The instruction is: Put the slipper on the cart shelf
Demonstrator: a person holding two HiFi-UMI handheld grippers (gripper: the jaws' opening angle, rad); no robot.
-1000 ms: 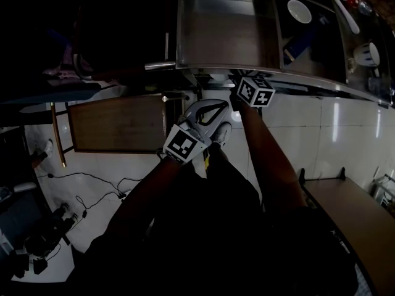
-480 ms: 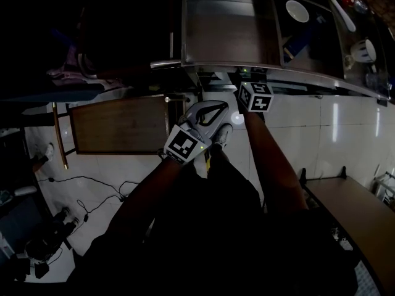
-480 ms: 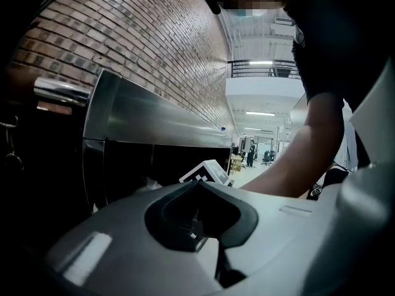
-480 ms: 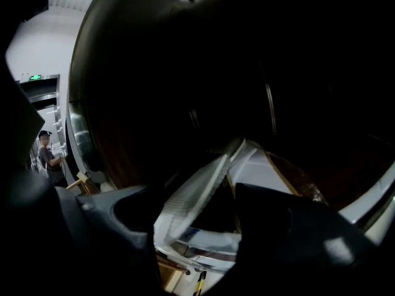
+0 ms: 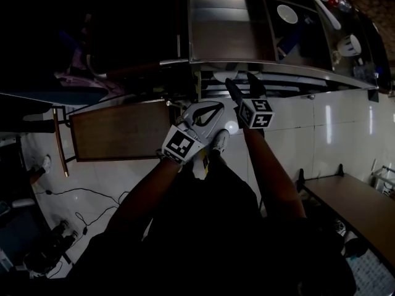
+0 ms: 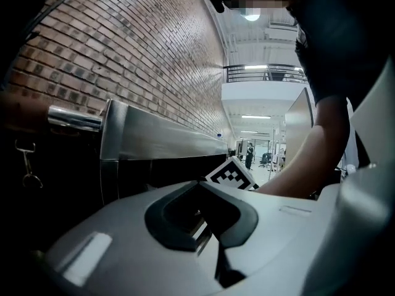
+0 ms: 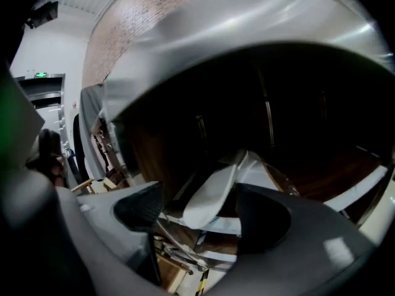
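Note:
A white slipper lies on the cart shelf, under the steel top. My right gripper hangs just in front of it, open. Its jaws have just been opening, and nothing sits between the pads. In the right gripper view the slipper rests beyond the spread jaws of the right gripper, below the steel top's rim. My left gripper hovers lower and nearer to me, its jaws together and empty. In the left gripper view the left gripper points past the cart's side.
The cart's top holds a white bowl and cups. A brown board on a frame stands to the left of the cart. Cables trail on the white floor. A bench runs along the right. A brick wall is behind.
The right gripper has drawn back and up from under the cart's edge, so its spread jaws now show. The slipper stays on the shelf. The left gripper has risen slightly.

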